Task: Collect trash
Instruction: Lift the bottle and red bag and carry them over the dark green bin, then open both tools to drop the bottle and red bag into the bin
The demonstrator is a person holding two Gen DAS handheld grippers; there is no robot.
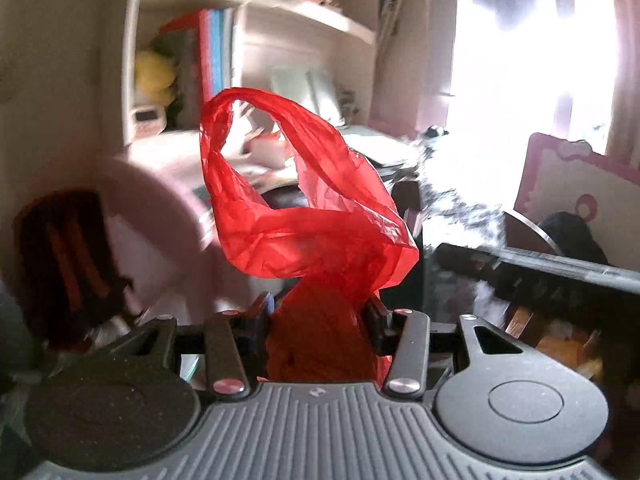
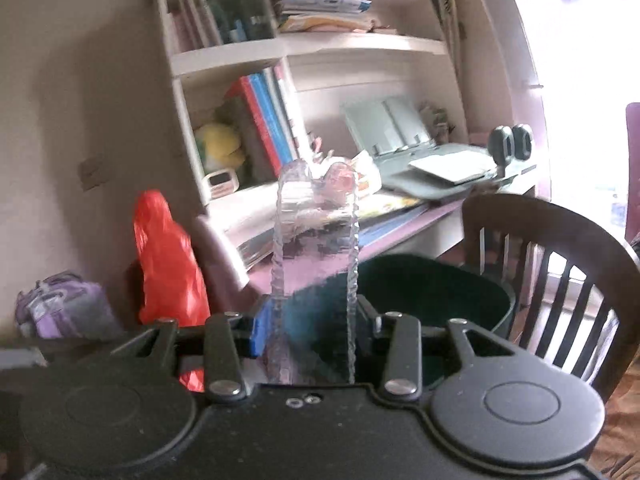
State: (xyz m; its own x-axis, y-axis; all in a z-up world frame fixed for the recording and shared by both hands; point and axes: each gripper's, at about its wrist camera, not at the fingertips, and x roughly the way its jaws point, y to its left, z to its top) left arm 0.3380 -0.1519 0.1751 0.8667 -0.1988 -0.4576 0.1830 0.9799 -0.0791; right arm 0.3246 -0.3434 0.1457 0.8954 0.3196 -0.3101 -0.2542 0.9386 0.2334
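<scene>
Left gripper (image 1: 320, 316) was clamped on the red plastic bag (image 1: 296, 200) billowing above its fingers, right gripper (image 2: 310, 320) pinched a clear plastic bottle (image 2: 314, 248), so I'd hold both firm and drop them over the dark bin (image 2: 432, 292) just beyond.

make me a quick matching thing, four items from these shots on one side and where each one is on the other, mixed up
1. red thin plastic bag
2. clear ribbed plastic bottle
3. yellow plush toy
4. dark round bin

a. on the white shelf beside the books
b. in the left tongs
c. beside the dark wooden chair
d. in the right tongs

Pairs: 1-b, 2-d, 3-a, 4-c
</scene>
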